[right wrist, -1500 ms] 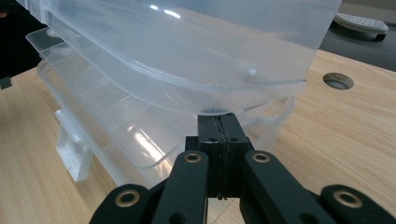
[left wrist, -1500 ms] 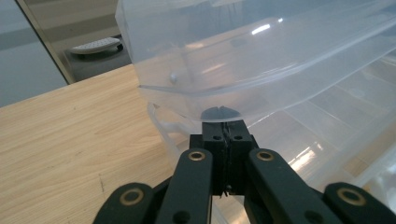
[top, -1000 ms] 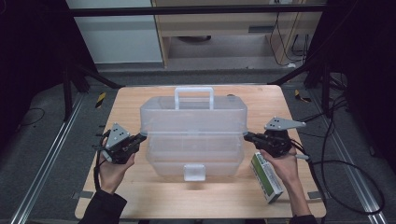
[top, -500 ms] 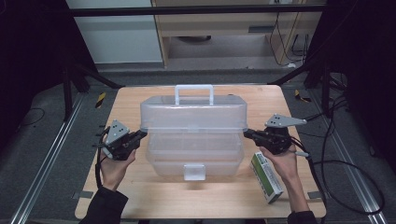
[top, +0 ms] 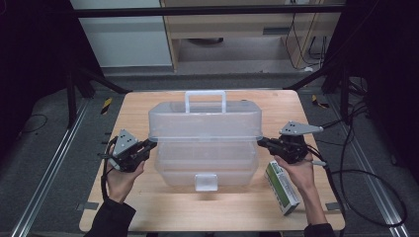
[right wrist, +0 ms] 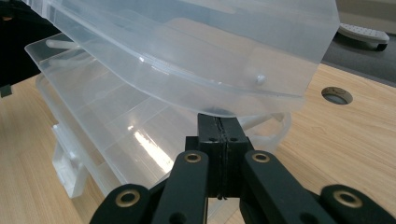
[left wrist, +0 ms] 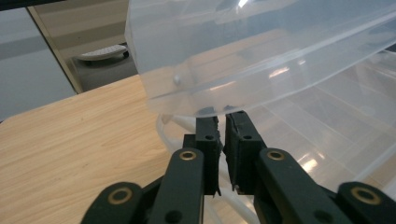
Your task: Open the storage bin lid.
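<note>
At the centre of the wooden table (top: 163,217) a clear plastic storage box (top: 205,165) is seen, its lid (top: 205,121) raised at the near edge and tilted back, so that a gap is left between lid and lower body. A white carrying handle (top: 205,100) is borne on the far side of the lid, and a clear latch (top: 206,182) hangs at the middle of the near wall. The left gripper (top: 149,144) is held level at the left end of the box, its tips set just under the lid's lower rim; in the left gripper view its jaws are shown a narrow slit apart, having just been opening, with nothing clamped between them and the tips (left wrist: 227,122) lying beneath the lid's edge (left wrist: 187,100). The right gripper (top: 262,142) is placed likewise at the right end; in the right gripper view its jaws are pressed fully together, empty, with the tips (right wrist: 218,120) directly below the lid's corner (right wrist: 280,79). Whether either pair of tips touches the rim cannot be told. A green and white carton (top: 281,187) is laid flat on the table near the right front corner, just beside the right hand (top: 300,170). The left hand (top: 121,180) is wrapped round its gripper's body.
</note>
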Action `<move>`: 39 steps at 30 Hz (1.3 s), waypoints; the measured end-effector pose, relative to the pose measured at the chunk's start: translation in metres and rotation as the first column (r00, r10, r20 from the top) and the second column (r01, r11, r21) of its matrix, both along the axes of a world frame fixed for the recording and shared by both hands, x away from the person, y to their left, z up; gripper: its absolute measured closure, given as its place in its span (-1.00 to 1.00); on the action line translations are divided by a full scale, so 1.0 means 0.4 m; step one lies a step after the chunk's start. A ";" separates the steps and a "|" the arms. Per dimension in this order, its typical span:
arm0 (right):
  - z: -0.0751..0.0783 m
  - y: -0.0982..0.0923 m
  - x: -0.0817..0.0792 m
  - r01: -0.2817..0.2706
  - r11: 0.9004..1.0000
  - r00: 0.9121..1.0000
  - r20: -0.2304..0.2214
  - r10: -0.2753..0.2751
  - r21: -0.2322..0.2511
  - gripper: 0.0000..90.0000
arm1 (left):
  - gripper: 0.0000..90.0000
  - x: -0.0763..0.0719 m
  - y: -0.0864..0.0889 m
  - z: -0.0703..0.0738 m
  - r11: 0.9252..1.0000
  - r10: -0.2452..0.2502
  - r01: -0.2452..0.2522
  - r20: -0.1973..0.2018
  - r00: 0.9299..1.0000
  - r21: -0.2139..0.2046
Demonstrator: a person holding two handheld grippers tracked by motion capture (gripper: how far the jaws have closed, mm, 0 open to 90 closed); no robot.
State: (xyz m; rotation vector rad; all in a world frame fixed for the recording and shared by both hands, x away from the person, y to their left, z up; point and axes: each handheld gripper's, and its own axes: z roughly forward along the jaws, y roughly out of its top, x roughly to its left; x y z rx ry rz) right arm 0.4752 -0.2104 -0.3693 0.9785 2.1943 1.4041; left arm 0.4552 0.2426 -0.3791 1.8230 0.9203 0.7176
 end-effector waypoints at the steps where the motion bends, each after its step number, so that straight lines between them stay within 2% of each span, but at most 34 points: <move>1: 0.000 0.001 0.000 -0.001 1.000 1.000 -0.002 0.001 -0.004 1.00 | 0.78 -0.004 0.003 -0.004 1.000 0.009 -0.009 0.004 1.000 0.012; 2: -0.001 0.001 0.000 -0.001 1.000 1.000 -0.004 0.001 -0.006 1.00 | 0.76 -0.007 0.009 -0.006 1.000 0.014 -0.015 0.003 1.000 0.022; 5: -0.002 0.002 -0.001 0.000 1.000 1.000 -0.005 0.000 -0.009 1.00 | 0.67 -0.011 0.028 -0.012 0.999 0.037 -0.038 0.009 0.999 0.012; 8: -0.001 0.002 -0.001 -0.003 1.000 1.000 -0.004 0.002 -0.007 1.00 | 0.57 -0.005 0.039 -0.011 0.999 0.048 -0.048 0.009 0.999 -0.027; 16: 0.000 0.001 -0.001 -0.003 1.000 1.000 -0.004 0.003 -0.007 1.00 | 0.38 0.011 0.015 -0.014 0.999 0.041 -0.041 0.028 0.999 -0.004; 24: -0.001 0.001 -0.001 -0.004 1.000 1.000 -0.008 0.004 -0.010 1.00 | 0.37 0.037 -0.009 -0.004 0.999 0.033 -0.033 0.047 0.998 -0.005; 30: -0.002 0.001 0.000 -0.004 1.000 1.000 -0.010 0.004 -0.012 1.00 | 0.41 0.039 -0.004 -0.003 0.999 0.030 -0.029 0.046 0.998 -0.022; 39: -0.003 0.003 0.000 -0.005 1.000 1.000 -0.009 0.005 -0.011 1.00 | 0.50 0.036 -0.004 0.002 0.999 0.044 -0.044 0.053 0.998 -0.007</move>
